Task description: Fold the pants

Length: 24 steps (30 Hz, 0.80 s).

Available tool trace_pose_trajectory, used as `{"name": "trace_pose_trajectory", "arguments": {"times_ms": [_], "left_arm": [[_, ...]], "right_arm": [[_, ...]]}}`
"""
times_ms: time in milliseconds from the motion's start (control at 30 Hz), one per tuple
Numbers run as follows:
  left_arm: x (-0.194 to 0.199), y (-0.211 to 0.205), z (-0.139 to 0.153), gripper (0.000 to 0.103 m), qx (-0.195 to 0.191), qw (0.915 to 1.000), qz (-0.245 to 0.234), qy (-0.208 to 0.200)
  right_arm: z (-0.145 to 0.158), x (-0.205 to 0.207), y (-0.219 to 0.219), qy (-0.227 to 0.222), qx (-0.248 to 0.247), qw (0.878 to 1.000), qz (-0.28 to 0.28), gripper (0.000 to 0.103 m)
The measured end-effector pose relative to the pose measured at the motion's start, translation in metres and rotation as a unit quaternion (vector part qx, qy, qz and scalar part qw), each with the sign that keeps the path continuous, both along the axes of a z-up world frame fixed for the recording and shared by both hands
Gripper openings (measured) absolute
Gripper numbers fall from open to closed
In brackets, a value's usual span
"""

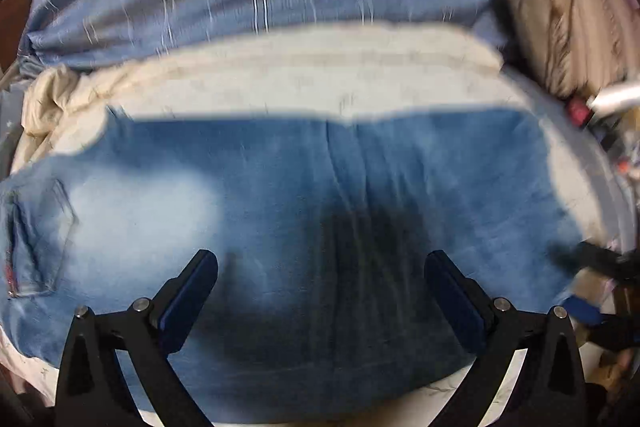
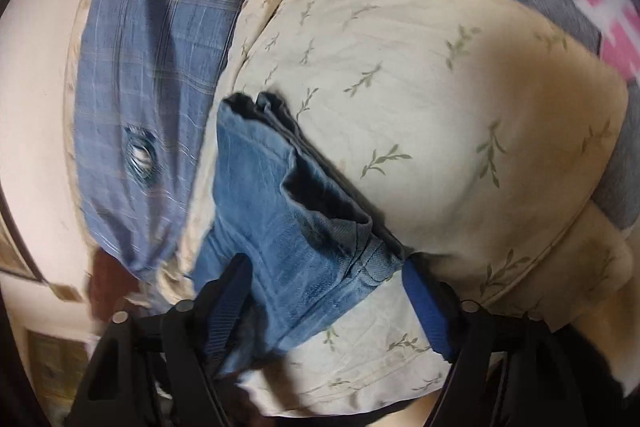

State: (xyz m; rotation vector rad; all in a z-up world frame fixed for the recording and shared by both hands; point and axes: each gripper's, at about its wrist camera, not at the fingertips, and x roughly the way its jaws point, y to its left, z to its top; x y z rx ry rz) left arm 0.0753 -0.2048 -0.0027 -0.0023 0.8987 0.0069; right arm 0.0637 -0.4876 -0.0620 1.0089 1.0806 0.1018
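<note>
On the bed, faded blue jeans (image 1: 304, 211) lie flat over a cream leaf-print sheet (image 2: 420, 75), hem ends bunched and open. Left gripper (image 1: 320, 291) gapes wide above the denim, holding nothing. Right gripper (image 2: 328, 291) is spread too, hem between its fingers, ungripped.

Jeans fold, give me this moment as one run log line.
left gripper: open, above jeans | right gripper: open, jeans hem between fingers | jeans on leaf-print bedding | fold not finished
</note>
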Motion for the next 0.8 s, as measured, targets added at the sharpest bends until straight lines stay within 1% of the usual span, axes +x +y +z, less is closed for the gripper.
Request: {"name": "trace_pose_trajectory", "arguments": {"times_ms": [33,67,100,133,167,200,233,267,300,333,367,400,433,467,500,533,567,600,667,733,767,800], "left_arm": [[-0.004,0.002,0.003,0.103,0.020,0.9997,0.008,-0.014],[-0.005,0.002,0.002,0.103,0.046,0.9987,0.016,-0.015],[-0.003,0.002,-0.006,0.103,0.078,0.9968,0.019,-0.001],[0.002,0.000,-0.022,0.103,0.117,0.9925,0.010,0.032],[0.002,0.000,-0.032,0.103,0.126,0.9913,-0.001,0.038],[-0.002,0.002,-0.030,0.103,0.119,0.9927,-0.001,0.019],[-0.004,0.002,-0.028,0.103,0.116,0.9929,0.000,0.027],[-0.005,0.003,-0.021,0.103,0.099,0.9944,-0.002,0.036],[-0.006,0.003,-0.016,0.103,0.085,0.9959,-0.007,0.031],[-0.006,0.005,-0.009,0.103,0.075,0.9971,-0.010,0.015],[-0.010,0.007,-0.003,0.103,0.077,0.9970,-0.005,0.002],[-0.015,0.010,0.002,0.103,0.082,0.9965,0.002,-0.013],[-0.016,0.014,0.002,0.103,0.092,0.9956,0.010,-0.017],[-0.015,0.017,-0.006,0.103,0.107,0.9941,0.019,-0.005],[-0.010,0.019,-0.020,0.103,0.119,0.9923,0.015,0.028],[-0.008,0.024,-0.029,0.103,0.106,0.9938,0.005,0.033],[-0.010,0.029,-0.027,0.103,0.091,0.9956,0.005,0.021],[-0.010,0.029,-0.027,0.103,0.089,0.9956,0.005,0.026],[-0.011,0.022,-0.024,0.103,0.115,0.9930,0.000,0.024],[-0.013,0.015,-0.026,0.103,0.141,0.9899,-0.003,0.012],[-0.014,0.018,-0.025,0.103,0.137,0.9905,-0.003,0.010],[-0.014,0.026,-0.023,0.103,0.109,0.9939,-0.003,0.015]], "right_arm": [[0.002,-0.001,-0.001,0.000,-0.003,1.000,-0.004,0.076],[0.003,-0.002,-0.001,-0.003,-0.005,1.000,-0.007,0.076],[0.005,-0.002,-0.002,-0.003,-0.005,1.000,-0.011,0.076],[0.006,-0.002,-0.002,-0.003,-0.005,1.000,-0.014,0.076],[0.007,-0.001,-0.001,-0.003,-0.009,1.000,-0.013,0.076],[0.008,0.000,0.000,-0.003,-0.013,1.000,-0.010,0.074],[0.007,0.001,0.002,0.000,-0.013,1.000,-0.009,0.067],[0.005,0.003,0.003,0.005,-0.015,1.000,-0.007,0.063],[0.002,0.004,0.003,0.011,-0.021,1.000,-0.006,0.055],[0.000,0.005,0.003,0.015,-0.022,1.000,-0.008,0.049],[0.000,0.005,0.001,0.018,-0.023,1.000,-0.011,0.046],[0.001,0.005,0.000,0.019,-0.029,0.999,-0.010,0.038],[0.003,0.005,0.000,0.016,-0.038,0.999,-0.006,0.031],[0.004,0.005,0.001,0.014,-0.048,0.999,-0.001,0.029],[0.005,0.004,0.002,0.013,-0.057,0.998,0.004,0.027],[0.009,0.004,0.005,0.009,-0.071,0.997,0.009,0.027],[0.015,0.004,0.009,0.003,-0.090,0.996,0.014,0.026],[0.023,0.003,0.013,-0.006,-0.107,0.994,0.018,0.026],[0.050,0.000,0.025,-0.039,-0.145,0.988,0.028,0.026],[0.078,-0.001,0.042,-0.075,-0.175,0.981,0.045,0.026],[0.094,-0.001,0.054,-0.095,-0.187,0.976,0.057,0.026],[0.111,-0.001,0.068,-0.117,-0.198,0.971,0.069,0.026]]}}
